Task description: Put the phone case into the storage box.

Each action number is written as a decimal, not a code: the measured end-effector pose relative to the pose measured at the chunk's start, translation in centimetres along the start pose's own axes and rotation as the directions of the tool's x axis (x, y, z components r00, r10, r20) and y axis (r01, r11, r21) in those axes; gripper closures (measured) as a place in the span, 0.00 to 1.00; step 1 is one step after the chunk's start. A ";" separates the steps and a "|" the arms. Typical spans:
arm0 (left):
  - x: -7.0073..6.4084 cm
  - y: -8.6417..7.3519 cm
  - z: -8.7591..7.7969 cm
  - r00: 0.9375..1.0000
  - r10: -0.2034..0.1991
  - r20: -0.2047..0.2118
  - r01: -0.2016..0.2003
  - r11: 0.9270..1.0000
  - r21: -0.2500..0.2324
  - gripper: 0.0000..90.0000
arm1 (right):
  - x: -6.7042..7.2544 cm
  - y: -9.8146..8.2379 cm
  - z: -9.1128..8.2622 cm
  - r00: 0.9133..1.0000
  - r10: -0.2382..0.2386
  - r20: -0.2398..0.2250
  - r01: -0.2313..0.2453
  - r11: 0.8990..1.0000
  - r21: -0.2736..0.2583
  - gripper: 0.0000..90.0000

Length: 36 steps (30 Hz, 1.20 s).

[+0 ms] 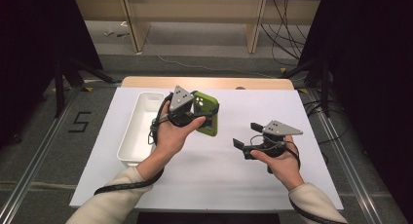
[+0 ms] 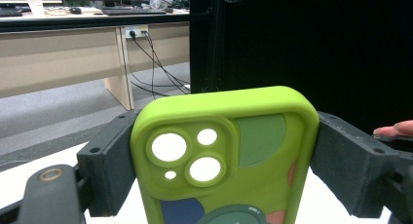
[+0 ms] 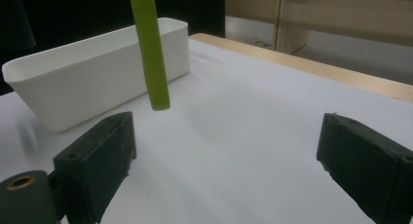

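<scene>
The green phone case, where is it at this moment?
The green phone case is held off the table between the jaws of the left gripper, just right of the white bin in the high view.

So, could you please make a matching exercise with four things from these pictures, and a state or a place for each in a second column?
Things:
1. phone case
2. white bin
3. left tongs
4. right tongs

States or places:
A. open, nothing between the jaws
B. lifted above the table, off the white sheet
C. standing on the left part of the table, nothing seen inside
D. shut on the sides of a green thing

Right pairs: 1-B, 2-C, 3-D, 4-A
</scene>
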<state>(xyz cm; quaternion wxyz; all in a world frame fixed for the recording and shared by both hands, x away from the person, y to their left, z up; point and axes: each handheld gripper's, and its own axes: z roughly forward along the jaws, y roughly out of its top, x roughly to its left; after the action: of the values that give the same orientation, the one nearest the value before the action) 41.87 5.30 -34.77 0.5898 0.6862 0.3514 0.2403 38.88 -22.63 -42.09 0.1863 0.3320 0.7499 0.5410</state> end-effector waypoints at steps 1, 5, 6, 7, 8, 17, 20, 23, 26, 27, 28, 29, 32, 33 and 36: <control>0.0 0.0 0.0 1.000 0.002 0.000 -0.002 1.000 0.000 0.18 | -0.1 0.0 -0.1 1.000 0.000 0.002 0.000 1.000 -0.005 0.09; 0.2 0.1 -0.1 1.000 0.002 0.001 -0.002 1.000 0.002 0.18 | -0.3 -0.2 -0.5 1.000 0.006 0.011 -0.006 1.000 -0.006 0.09; 0.2 0.2 -0.1 1.000 0.002 0.000 -0.002 1.000 0.002 0.18 | -0.3 -0.2 -0.6 1.000 0.005 0.012 -0.005 1.000 -0.007 0.09; 0.2 0.2 -0.2 1.000 0.001 -0.001 -0.001 1.000 0.002 0.18 | -0.3 -0.3 -0.7 1.000 0.006 0.012 -0.006 1.000 -0.005 0.09; 0.3 0.2 -0.2 1.000 0.001 -0.002 -0.001 1.000 0.002 0.18 | -0.3 -0.3 -0.8 1.000 0.011 0.012 -0.011 1.000 -0.006 0.09; 0.7 0.5 -0.5 1.000 -0.006 -0.012 0.006 1.000 -0.004 0.18 | -0.4 -0.6 -1.4 1.000 0.012 0.015 -0.012 1.000 -0.010 0.09; 0.8 0.6 -0.7 1.000 -0.009 -0.014 0.009 1.000 -0.005 0.18 | -0.5 -0.6 -1.7 1.000 0.016 0.018 -0.016 1.000 -0.016 0.09; 0.9 0.8 -0.8 1.000 -0.010 -0.012 0.010 1.000 -0.005 0.18 | -0.5 -0.7 -1.9 1.000 0.022 0.018 -0.021 1.000 -0.019 0.09; 1.0 0.9 -0.8 1.000 -0.007 -0.013 0.007 1.000 -0.005 0.18 | -0.6 -0.7 -2.1 0.999 0.023 0.022 -0.023 1.000 -0.015 0.09; 1.0 0.9 -0.8 1.000 -0.010 -0.015 0.010 1.000 -0.006 0.18 | -0.6 -0.8 -2.2 0.999 0.023 0.023 -0.023 1.000 -0.018 0.09; 1.1 0.9 -0.9 1.000 -0.009 -0.016 0.009 1.000 -0.006 0.18 | -0.6 -0.8 -2.2 0.999 0.025 0.023 -0.024 1.000 -0.020 0.09; 1.1 0.9 -0.9 1.000 -0.010 -0.016 0.010 1.000 -0.006 0.18 | -0.6 -0.8 -2.3 0.999 0.025 0.024 -0.024 0.999 -0.022 0.09; 1.3 1.0 -1.0 1.000 -0.007 -0.019 0.007 1.000 -0.007 0.18 | -0.7 -0.8 -2.5 0.999 0.027 0.024 -0.026 0.999 -0.025 0.09; 1.3 1.0 -1.0 1.000 -0.007 -0.021 0.007 1.000 -0.008 0.18 | -0.7 -0.8 -2.5 0.999 0.028 0.025 -0.027 0.999 -0.025 0.09; 1.5 1.1 -1.2 1.000 -0.010 -0.025 0.010 1.000 -0.010 0.18 | -0.8 -0.9 -2.7 0.999 0.033 0.027 -0.032 0.999 -0.028 0.09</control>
<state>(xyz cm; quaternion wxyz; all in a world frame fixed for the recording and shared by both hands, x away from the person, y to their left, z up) 42.17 7.10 -33.57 0.5900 0.6785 0.3610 0.2476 37.47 -25.20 -42.06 0.1923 0.3488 0.7345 0.5494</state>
